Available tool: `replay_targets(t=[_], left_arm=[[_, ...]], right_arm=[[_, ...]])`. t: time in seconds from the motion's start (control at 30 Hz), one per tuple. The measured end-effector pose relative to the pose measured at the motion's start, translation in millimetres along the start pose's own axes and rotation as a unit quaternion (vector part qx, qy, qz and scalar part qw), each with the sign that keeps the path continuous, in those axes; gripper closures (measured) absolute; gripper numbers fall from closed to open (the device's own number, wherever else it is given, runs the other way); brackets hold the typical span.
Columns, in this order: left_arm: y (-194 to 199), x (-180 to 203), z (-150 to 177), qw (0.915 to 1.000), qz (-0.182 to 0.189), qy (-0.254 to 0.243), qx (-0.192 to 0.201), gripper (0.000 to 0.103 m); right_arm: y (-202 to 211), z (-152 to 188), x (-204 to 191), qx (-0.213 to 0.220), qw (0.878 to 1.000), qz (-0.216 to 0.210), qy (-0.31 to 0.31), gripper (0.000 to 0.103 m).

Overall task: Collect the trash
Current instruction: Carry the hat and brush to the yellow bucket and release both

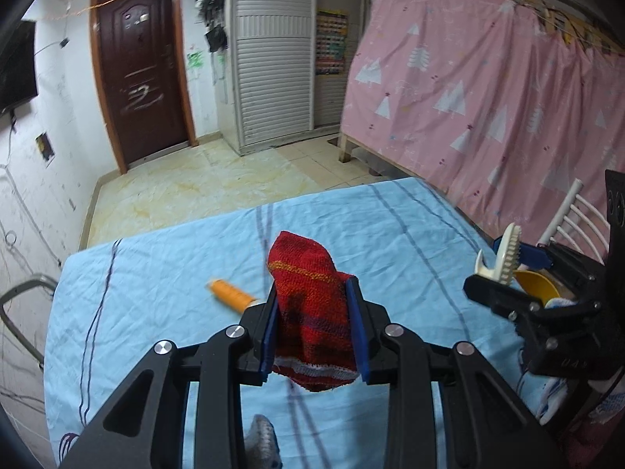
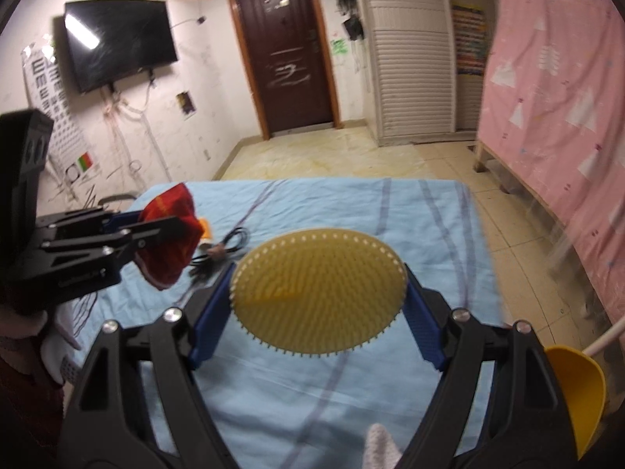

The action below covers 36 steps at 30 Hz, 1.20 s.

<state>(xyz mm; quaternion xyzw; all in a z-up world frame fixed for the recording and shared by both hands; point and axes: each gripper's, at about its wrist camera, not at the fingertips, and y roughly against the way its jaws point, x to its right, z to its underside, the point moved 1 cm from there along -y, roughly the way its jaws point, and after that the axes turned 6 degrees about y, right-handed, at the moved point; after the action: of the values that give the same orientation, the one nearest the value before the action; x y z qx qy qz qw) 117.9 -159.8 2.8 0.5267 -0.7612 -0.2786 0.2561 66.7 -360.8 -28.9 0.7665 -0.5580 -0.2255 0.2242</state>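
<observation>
Both grippers have something in them right now. Left gripper (image 1: 312,324) is squeezed nearly closed on a red sock (image 1: 308,297), pads pressing both sides of the knit, toe sticking up and cuff hanging below the jaws. It's lifted clear of the sheet (image 1: 156,293). Right gripper (image 2: 318,305) stands a lot wider, but it isn't empty: its blue pads sit against the two edges of a round yellowish brush (image 2: 316,293), the spiky massage kind, held flat above the bed.

So progress-wise, I'd say two bits of clutter are picked up but nothing's been dropped anywhere yet. No bin or bag that I can spot in either view, so can't tell where this stuff is headed.

What's left on the bed, as far as I can see:
- orange spool (image 1: 230,293), lying on the sheet just left of the sock
- black cable (image 2: 226,246), coiled up near the middle, with some small brownish thing on it that I can't make out
- greyish knit item (image 2: 381,445) at the bottom edge, maybe another sock, mostly cut off

There's also a yellow bowl (image 2: 578,387) off to the right side, near a white chair (image 1: 574,219). No idea if that counts as trash or is the container.

My guess is roughly the early-to-middle part: both hands full, several items to go.
</observation>
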Motion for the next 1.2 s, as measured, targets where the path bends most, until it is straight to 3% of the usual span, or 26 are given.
replay_targets(t=[0.63,1.2], left_arm=[[-20,127,-8,0.9934,0.033,-0.109,-0.013,0.080],[-38,247,3,0.9755,0.093,-0.197,-0.031,0.080]], right_arm=[[82,48,135,0.051,0.986,0.116,-0.112,0.026],[132,109,220,0.049,0.962,0.195,-0.185,0.026]])
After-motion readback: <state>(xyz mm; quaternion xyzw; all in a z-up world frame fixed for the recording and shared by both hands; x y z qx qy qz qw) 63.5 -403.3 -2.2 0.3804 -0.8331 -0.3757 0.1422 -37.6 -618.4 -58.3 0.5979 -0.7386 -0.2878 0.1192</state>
